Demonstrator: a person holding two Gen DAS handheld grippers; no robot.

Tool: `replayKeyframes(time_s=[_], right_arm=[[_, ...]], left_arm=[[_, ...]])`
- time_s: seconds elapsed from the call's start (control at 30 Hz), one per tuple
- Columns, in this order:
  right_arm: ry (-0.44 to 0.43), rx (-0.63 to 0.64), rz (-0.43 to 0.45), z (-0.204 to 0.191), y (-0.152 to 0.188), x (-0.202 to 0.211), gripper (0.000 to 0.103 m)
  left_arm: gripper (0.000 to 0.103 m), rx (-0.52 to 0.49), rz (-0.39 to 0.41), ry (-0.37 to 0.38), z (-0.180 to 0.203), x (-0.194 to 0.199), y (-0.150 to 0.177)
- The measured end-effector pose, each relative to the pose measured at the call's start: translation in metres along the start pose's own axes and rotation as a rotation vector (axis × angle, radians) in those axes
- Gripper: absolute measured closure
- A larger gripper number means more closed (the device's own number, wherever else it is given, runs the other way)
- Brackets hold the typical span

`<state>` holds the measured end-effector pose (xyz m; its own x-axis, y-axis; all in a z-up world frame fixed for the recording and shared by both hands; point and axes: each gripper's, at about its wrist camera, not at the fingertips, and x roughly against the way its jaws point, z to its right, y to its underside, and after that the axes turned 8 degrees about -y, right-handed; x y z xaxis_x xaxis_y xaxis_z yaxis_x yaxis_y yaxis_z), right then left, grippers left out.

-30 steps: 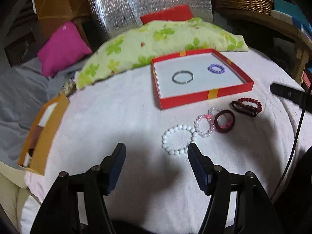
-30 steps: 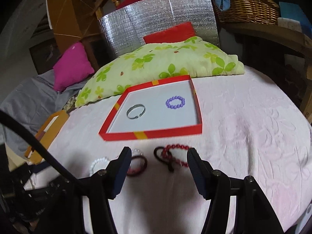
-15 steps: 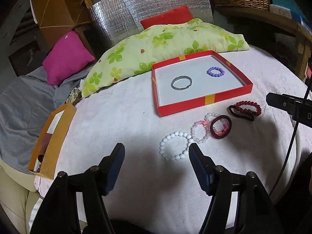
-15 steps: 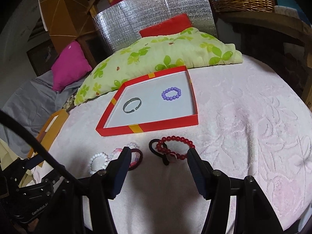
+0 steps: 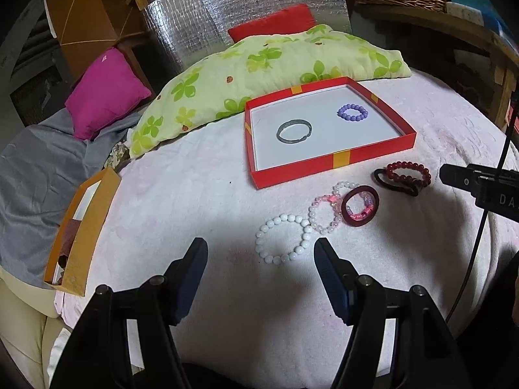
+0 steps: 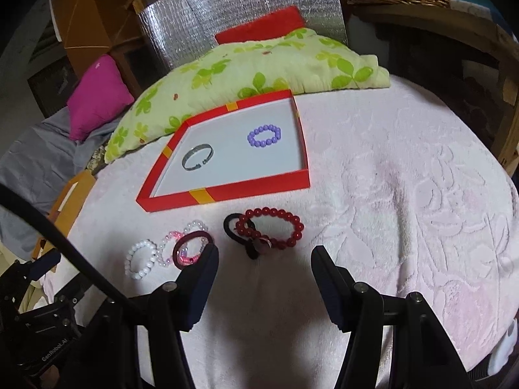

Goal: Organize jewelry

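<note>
The red beads (image 6: 269, 227) lie on the pink cloth (image 6: 405, 194) just ahead of the right gripper (image 6: 264, 256), crossing a black band (image 6: 238, 227). That gripper tilts down, jaws wide, empty. The white beads (image 5: 282, 238) lie just ahead of the left gripper (image 5: 261, 253), also tilted down, wide, empty. Beyond both sits the red box (image 5: 334, 159) holding a grey bangle (image 5: 293, 131) and purple beads (image 5: 352, 111). Only the left view shows the orange box (image 5: 81, 227) whole.
</note>
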<state>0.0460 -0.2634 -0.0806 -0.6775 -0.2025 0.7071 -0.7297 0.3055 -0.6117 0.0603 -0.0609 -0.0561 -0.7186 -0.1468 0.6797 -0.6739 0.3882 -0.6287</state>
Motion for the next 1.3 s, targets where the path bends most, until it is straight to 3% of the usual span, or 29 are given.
replayKeyframes(time_s=[0.6,1.3], right_arm=[[0.029,0.031,-0.090,-0.011,0.006,-0.025,0.039],[0.026,0.043,-0.072,-0.013,0.006,-0.020,0.038]], left_arm=[[0.034,0.037,-0.045,0.027,-0.011,-0.021,0.003],[0.034,0.044,-0.051,0.032,-0.011,-0.023,0.005]])
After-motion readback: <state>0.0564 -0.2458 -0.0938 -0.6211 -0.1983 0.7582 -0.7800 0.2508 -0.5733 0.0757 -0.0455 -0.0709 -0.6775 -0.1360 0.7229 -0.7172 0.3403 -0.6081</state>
